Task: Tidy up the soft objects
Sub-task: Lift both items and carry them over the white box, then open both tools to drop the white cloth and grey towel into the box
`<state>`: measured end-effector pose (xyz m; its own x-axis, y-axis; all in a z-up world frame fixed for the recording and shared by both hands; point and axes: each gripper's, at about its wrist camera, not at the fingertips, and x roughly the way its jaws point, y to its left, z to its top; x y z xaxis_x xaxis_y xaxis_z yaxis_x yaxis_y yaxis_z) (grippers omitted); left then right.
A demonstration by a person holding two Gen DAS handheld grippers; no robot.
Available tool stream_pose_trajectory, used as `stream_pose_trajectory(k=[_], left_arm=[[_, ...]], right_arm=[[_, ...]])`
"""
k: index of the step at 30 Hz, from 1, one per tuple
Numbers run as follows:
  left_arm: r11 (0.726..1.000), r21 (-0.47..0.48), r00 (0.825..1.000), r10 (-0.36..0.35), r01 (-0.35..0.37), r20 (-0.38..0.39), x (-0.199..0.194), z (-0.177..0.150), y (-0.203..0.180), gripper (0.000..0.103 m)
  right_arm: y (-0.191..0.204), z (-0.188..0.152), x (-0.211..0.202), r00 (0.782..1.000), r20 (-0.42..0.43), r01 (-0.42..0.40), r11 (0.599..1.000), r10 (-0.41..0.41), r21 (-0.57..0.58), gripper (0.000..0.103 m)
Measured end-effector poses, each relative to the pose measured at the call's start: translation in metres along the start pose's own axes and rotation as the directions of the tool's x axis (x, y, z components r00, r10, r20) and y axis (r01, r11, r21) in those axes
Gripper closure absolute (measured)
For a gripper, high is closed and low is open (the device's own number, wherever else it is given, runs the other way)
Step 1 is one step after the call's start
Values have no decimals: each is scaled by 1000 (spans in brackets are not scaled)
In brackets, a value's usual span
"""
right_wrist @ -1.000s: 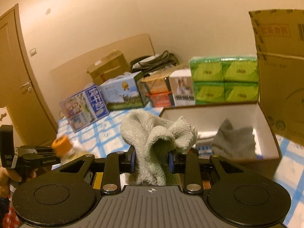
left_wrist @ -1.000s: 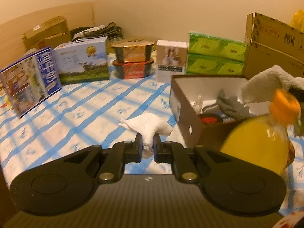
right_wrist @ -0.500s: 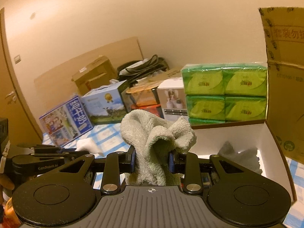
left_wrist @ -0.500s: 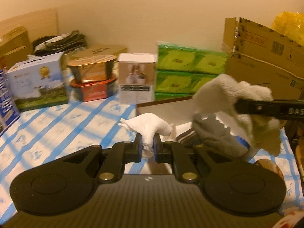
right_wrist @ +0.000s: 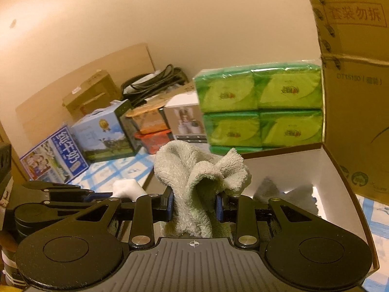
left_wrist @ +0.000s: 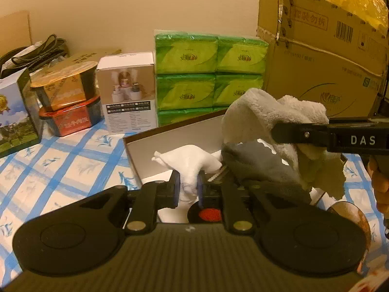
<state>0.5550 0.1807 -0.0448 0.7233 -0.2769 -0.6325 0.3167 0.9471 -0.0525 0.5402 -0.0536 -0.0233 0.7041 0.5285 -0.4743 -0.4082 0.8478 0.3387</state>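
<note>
My left gripper (left_wrist: 188, 189) hangs over the near left corner of the open white-lined box (left_wrist: 170, 133). A crumpled white cloth (left_wrist: 192, 160) sits between its pads; the jaws are opening but the pads still touch it. My right gripper (right_wrist: 194, 204) is shut on a fluffy grey-green towel (right_wrist: 194, 170) above the same box (right_wrist: 291, 165). In the left wrist view that towel (left_wrist: 257, 112) hangs from the right gripper's black finger (left_wrist: 304, 133). A dark grey cloth (left_wrist: 255, 163) lies inside the box.
Green tissue packs (left_wrist: 209, 73) and a tall cardboard carton (left_wrist: 328, 73) stand right behind the box. A white product box (left_wrist: 128, 92), stacked food bowls (left_wrist: 68, 97) and a milk box (right_wrist: 102, 131) line the back of the blue-checked sheet (left_wrist: 60, 158).
Both grippers have travelled to above the box, the left one swinging right with the white cloth, the right one closing in with the towel. The yellow bottle has slid almost out of view.
</note>
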Motion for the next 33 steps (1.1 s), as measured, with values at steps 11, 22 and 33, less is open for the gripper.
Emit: stream_pose_trajectory(k=[11,22,33], left_arm=[[999,54,1000,-8,8,1,19,-4,-8,59],[998,58,1000,9,-8,-12,17,-12,-2,59],[999,54,1000,7,-7,-11,17,-15,1,59]], right_arm=[[-13,1,13,1000,6,27,1000,-27,16,71],[-7,-3,30,1000,-5,20,1000,-20,15,71],[-3,-2,39,1000,31,-3,999,2,48,30]])
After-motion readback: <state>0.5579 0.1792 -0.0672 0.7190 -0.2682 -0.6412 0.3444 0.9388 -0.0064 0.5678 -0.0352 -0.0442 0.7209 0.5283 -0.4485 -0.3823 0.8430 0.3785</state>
